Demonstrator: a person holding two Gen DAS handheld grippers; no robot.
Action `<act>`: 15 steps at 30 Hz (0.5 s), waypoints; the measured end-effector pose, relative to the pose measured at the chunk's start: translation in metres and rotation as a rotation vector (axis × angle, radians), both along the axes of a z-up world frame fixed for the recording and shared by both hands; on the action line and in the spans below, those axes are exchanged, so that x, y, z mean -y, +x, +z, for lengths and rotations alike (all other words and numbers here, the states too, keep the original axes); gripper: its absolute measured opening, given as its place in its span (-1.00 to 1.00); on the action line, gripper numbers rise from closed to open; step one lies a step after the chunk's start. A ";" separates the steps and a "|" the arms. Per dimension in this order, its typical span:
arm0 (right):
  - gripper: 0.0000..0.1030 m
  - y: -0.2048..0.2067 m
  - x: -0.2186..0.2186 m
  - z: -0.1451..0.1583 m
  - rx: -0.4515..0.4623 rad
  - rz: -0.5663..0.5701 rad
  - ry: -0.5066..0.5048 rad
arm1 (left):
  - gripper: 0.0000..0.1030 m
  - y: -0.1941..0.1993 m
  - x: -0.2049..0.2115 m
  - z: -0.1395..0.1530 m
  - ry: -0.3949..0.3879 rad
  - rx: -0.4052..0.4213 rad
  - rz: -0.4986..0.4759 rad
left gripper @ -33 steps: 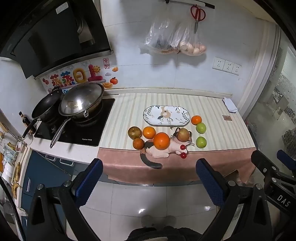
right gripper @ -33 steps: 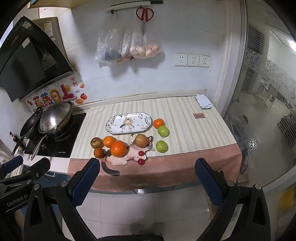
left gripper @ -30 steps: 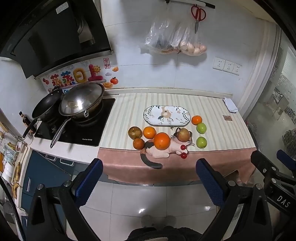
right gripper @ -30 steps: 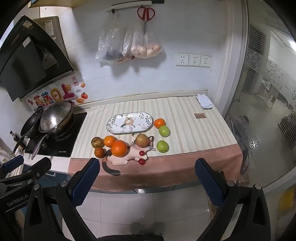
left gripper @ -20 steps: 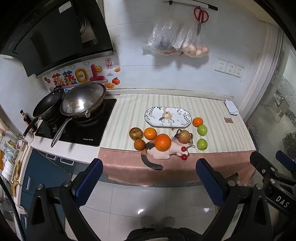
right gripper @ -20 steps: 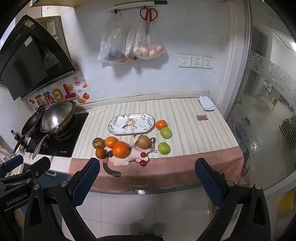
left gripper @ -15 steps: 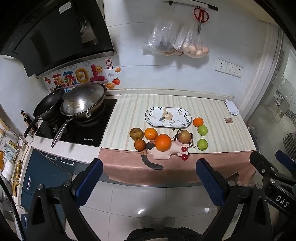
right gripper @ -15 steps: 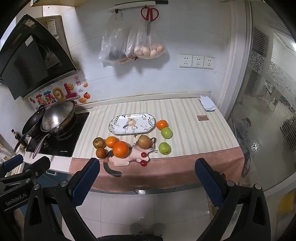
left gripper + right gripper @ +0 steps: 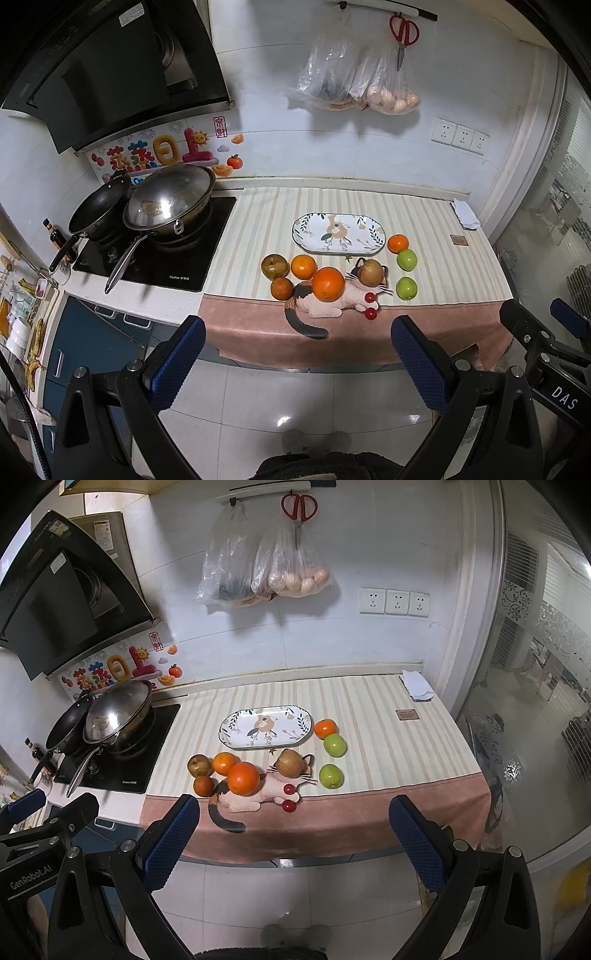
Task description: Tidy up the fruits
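An oval floral plate (image 9: 338,233) (image 9: 265,726) lies bare on the striped counter mat. In front of it sit a big orange (image 9: 327,283) (image 9: 243,778), two smaller oranges (image 9: 303,266) (image 9: 282,288), a brown apple (image 9: 274,266), a pear (image 9: 371,272) (image 9: 290,763), a tangerine (image 9: 398,243) (image 9: 325,728) and two green apples (image 9: 406,259) (image 9: 406,288). My left gripper (image 9: 295,360) and right gripper (image 9: 293,842) are both open and empty, held well back from the counter over the floor.
A cat-shaped mat (image 9: 325,306) with red cherries (image 9: 370,314) lies under the big orange at the counter's front edge. A hob with a wok (image 9: 170,201) and a black pan (image 9: 98,210) stands left. Bags (image 9: 354,86) and scissors (image 9: 403,31) hang on the wall.
Both grippers have drifted slightly, so the counter sits a little lower in both views. Nothing on the counter has moved.
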State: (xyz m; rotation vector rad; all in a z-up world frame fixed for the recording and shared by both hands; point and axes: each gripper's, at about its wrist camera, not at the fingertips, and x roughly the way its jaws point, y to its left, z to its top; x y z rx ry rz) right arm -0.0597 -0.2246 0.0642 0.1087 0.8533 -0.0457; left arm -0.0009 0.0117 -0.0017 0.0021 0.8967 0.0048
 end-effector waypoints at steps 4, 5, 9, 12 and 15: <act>1.00 0.000 0.000 0.000 -0.001 -0.001 -0.001 | 1.00 0.000 0.000 0.000 0.000 0.002 -0.002; 1.00 0.000 0.000 0.000 -0.001 -0.001 0.001 | 1.00 0.001 0.001 0.000 0.002 0.000 -0.001; 1.00 0.000 -0.001 0.000 0.000 -0.003 -0.002 | 1.00 0.000 0.001 0.000 0.002 0.000 -0.001; 1.00 0.001 0.000 0.001 0.000 -0.001 -0.001 | 1.00 0.000 0.001 0.000 0.001 -0.001 0.000; 1.00 0.001 0.000 0.001 0.001 -0.001 -0.002 | 1.00 0.000 0.001 0.000 0.000 0.000 -0.001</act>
